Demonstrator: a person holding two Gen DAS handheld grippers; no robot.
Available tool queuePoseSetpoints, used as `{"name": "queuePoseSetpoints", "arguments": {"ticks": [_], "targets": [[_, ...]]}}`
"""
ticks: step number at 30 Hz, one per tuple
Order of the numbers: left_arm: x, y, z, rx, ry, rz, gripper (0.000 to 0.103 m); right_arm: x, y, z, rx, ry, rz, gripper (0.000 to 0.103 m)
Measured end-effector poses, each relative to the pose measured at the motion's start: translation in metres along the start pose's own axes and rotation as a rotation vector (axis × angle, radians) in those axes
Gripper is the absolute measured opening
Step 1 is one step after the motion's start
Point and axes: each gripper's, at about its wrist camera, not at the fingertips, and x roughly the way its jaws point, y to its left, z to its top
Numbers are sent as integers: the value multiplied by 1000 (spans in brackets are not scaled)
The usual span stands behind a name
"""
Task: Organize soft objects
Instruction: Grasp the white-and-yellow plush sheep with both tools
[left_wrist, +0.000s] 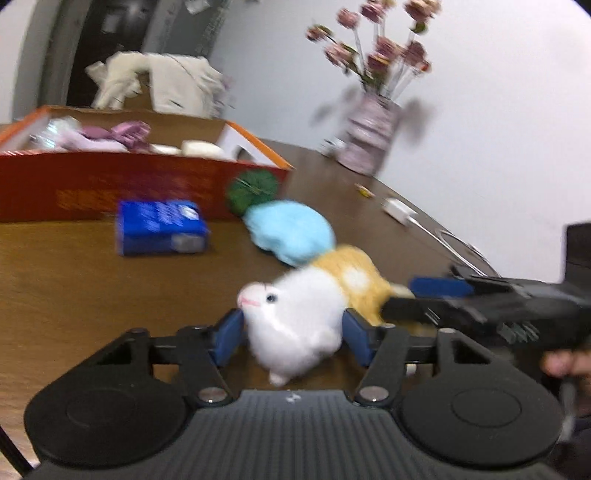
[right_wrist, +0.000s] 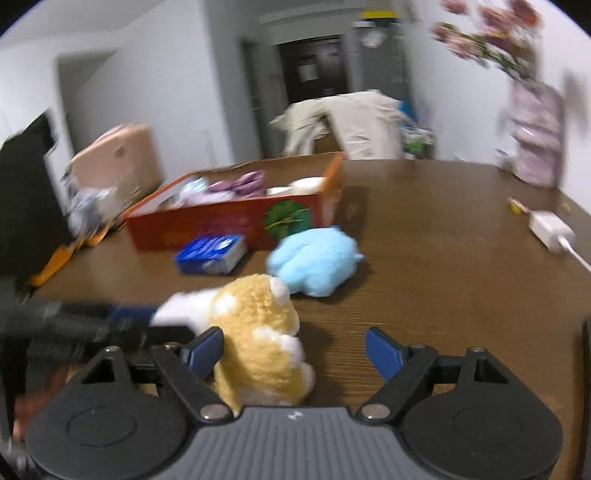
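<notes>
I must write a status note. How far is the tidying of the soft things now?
Done: some soft items already lie in the red box. In hand: the left gripper has its pads against the plush toy's white head; the right gripper stands open around its yellow body, not gripping. Left: the blue plush, the green ball and the tissue pack still lie on the table.

The brown wooden tabletop (right_wrist: 424, 258) carries a red box (right_wrist: 221, 225), blue packet (right_wrist: 212, 254), blue plush (right_wrist: 314, 260), white charger (right_wrist: 550, 229) and flower vase (right_wrist: 535, 140).
</notes>
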Motion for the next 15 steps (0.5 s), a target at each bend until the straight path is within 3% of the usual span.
{"name": "queuePoseSetpoints", "arguments": {"ticks": [4, 9, 15], "targets": [[-7, -20, -8, 55, 31, -121, 56, 0, -15, -5, 109, -38, -116, 82], [-17, -10, 3, 18, -41, -69, 72, -15, -26, -7, 183, -78, -71, 82], [20, -1, 15, -131, 12, -75, 71, -6, -41, -3, 238, -112, -12, 82]]}}
